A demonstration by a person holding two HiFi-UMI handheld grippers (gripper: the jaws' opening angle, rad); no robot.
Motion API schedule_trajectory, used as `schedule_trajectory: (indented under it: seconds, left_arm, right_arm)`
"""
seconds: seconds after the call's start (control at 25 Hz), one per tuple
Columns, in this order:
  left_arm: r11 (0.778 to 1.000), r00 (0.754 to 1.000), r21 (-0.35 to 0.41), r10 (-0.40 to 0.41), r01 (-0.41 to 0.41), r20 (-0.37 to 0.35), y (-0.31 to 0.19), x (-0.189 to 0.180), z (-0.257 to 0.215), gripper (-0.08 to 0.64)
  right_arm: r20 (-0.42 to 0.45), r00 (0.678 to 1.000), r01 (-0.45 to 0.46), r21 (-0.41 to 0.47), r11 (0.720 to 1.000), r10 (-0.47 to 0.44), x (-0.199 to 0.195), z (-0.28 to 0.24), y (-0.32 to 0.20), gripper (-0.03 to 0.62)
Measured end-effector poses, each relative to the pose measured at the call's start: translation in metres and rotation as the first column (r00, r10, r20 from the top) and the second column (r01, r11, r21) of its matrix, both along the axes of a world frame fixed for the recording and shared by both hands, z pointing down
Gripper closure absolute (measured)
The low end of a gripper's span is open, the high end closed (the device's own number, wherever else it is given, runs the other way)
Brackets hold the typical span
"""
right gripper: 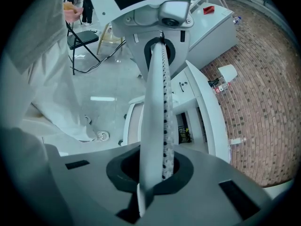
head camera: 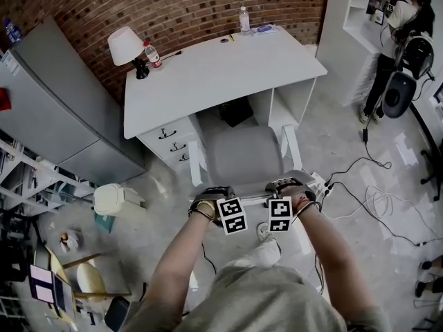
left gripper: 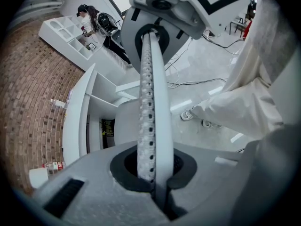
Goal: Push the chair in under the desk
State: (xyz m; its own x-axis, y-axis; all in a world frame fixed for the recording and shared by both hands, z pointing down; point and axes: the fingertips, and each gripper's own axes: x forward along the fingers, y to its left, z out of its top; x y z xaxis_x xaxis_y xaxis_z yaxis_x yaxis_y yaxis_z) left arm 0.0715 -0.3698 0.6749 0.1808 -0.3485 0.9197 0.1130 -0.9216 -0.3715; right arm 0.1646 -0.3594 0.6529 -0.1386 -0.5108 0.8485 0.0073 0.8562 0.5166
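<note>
Tools (head camera: 211, 195) (head camera: 291, 185) by chair (head camera: 242, 156) face white desk (head camera: 221, 68), brick wall (head camera: 173, 5).

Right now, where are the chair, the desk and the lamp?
chair (head camera: 242, 159), head view, on its grey cushion.
desk (head camera: 221, 71), head view, on its white top.
lamp (head camera: 124, 45), head view, on its shade.

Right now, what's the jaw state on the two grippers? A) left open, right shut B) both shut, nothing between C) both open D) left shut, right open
B: in their own views, the left gripper and right gripper each show two jaws lying flat together with nothing between them.
</note>
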Motion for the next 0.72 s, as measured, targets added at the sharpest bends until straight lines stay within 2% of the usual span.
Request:
schedule_trajectory:
  seconds: [0.72]
  left_arm:
    - [0.998, 0.998, 0.01, -0.057, 0.057, 0.001, -0.045, 0.02, 0.0, 0.548]
  right_arm:
    - [-0.002, 0.998, 0.061, 0.002, 0.998, -0.061, 0.021, 0.002, -0.049, 0.583]
